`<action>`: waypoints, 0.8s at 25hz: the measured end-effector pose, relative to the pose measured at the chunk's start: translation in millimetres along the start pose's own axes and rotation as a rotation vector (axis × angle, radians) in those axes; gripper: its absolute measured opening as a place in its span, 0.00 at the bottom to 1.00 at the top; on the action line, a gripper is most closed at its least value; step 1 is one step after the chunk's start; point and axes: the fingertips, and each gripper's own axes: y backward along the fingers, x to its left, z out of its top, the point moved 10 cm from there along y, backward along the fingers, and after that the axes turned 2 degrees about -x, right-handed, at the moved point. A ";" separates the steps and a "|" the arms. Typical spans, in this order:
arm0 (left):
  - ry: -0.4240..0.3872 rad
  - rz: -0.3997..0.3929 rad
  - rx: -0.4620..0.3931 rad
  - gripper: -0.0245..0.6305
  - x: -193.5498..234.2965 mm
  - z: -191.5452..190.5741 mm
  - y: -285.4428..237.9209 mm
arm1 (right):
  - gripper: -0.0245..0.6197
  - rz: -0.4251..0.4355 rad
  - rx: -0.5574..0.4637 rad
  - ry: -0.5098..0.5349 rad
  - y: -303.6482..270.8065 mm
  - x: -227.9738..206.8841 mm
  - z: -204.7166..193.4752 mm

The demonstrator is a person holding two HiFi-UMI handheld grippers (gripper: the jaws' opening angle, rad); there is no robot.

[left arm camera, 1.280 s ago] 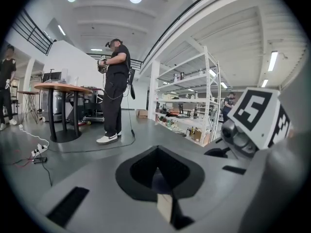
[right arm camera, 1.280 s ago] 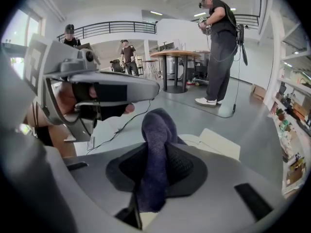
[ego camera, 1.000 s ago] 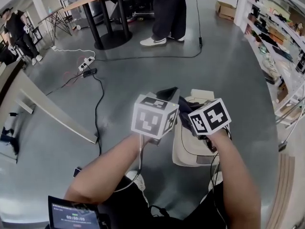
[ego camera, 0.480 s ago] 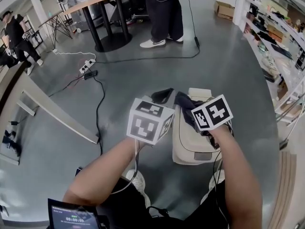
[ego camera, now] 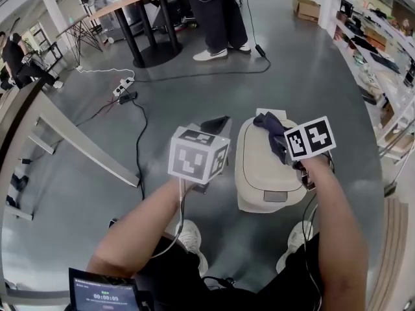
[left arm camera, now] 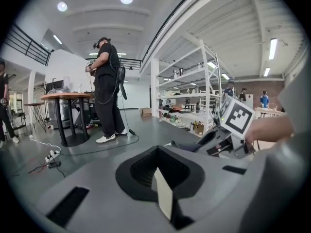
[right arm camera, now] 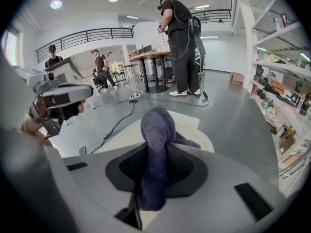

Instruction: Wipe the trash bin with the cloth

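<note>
A cream trash bin (ego camera: 259, 173) with a domed lid stands on the grey floor in front of my feet. My right gripper (ego camera: 290, 149) is shut on a dark purple cloth (ego camera: 272, 128), which lies bunched on the far right part of the lid. In the right gripper view the cloth (right arm camera: 158, 130) rises from between the jaws of this gripper (right arm camera: 155, 171), over the cream lid (right arm camera: 189, 123). My left gripper (ego camera: 214, 127) hangs left of the bin, off the lid, and is shut on nothing (left arm camera: 158, 174). From there I see the right gripper (left arm camera: 228, 140) and the cloth (left arm camera: 187, 144).
A person (ego camera: 217, 18) stands by a round-footed table (ego camera: 139, 18) at the back. A power strip with cables (ego camera: 123, 89) lies on the floor to the left. Shelves (ego camera: 382, 50) line the right side. A long pale board (ego camera: 84, 144) slants at the left.
The right gripper has drawn the cloth across the lid toward the bin's far right. The left gripper has come off the bin to its left, apart from the cloth.
</note>
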 end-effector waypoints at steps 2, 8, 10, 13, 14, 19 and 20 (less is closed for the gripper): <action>-0.035 0.019 0.003 0.03 -3.7 -2.5 4.9 | 0.18 -0.030 0.008 0.010 7.9 -5.9 -4.6; -0.014 0.043 -0.015 0.03 0.7 -2.5 20.4 | 0.18 -0.071 0.017 -0.022 23.1 -22.1 -21.9; -0.011 0.041 -0.013 0.03 0.4 -3.7 19.5 | 0.18 -0.080 0.018 -0.036 26.4 -27.4 -26.0; -0.024 0.036 -0.002 0.03 -1.8 -6.5 14.5 | 0.18 -0.099 0.022 -0.049 29.0 -34.4 -29.4; -0.025 0.032 0.001 0.03 -3.2 -7.3 12.5 | 0.18 -0.114 0.028 -0.049 30.2 -37.1 -31.5; -0.029 0.005 -0.006 0.03 -12.5 -2.8 6.2 | 0.18 -0.161 0.048 -0.069 39.2 -52.0 -44.2; -0.029 -0.001 -0.009 0.03 -14.0 -1.2 5.9 | 0.18 -0.159 0.046 -0.082 40.6 -53.8 -45.6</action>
